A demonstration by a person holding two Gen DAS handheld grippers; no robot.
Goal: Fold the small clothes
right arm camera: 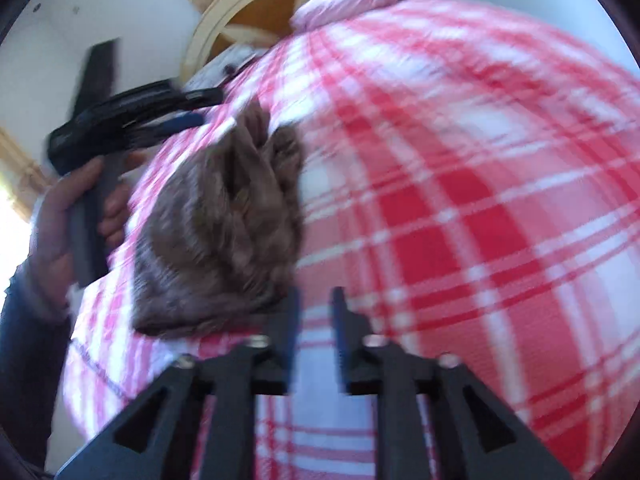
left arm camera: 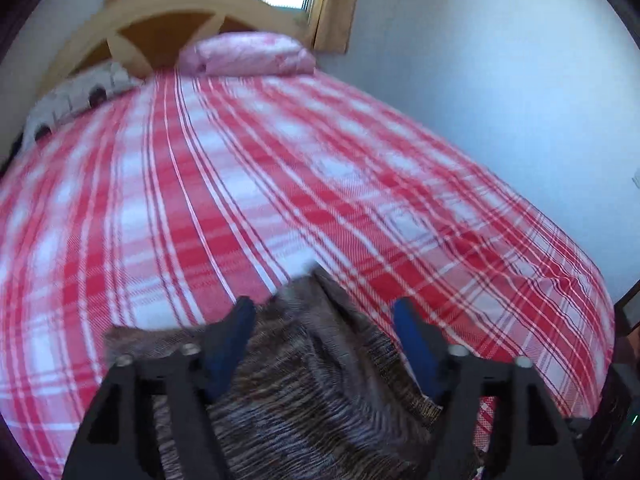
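A small brown-grey mottled knit garment (left arm camera: 304,380) lies bunched on the red and white plaid bedspread (left arm camera: 280,184). In the left wrist view my left gripper (left arm camera: 324,312) is open, its blue-padded fingers wide apart just above the garment's near part. In the right wrist view the garment (right arm camera: 216,232) lies crumpled at centre left. My right gripper (right arm camera: 316,300) is partly open with a narrow gap, empty, just right of the garment's near edge. The left gripper (right arm camera: 196,118) shows there in a hand, above the garment's far end.
A pink pillow (left arm camera: 248,54) and a white patterned pillow (left arm camera: 76,100) lie against the wooden headboard (left arm camera: 168,12). A white wall (left arm camera: 500,80) runs along the bed's right side. A window with yellow curtains (left arm camera: 332,4) is behind the headboard.
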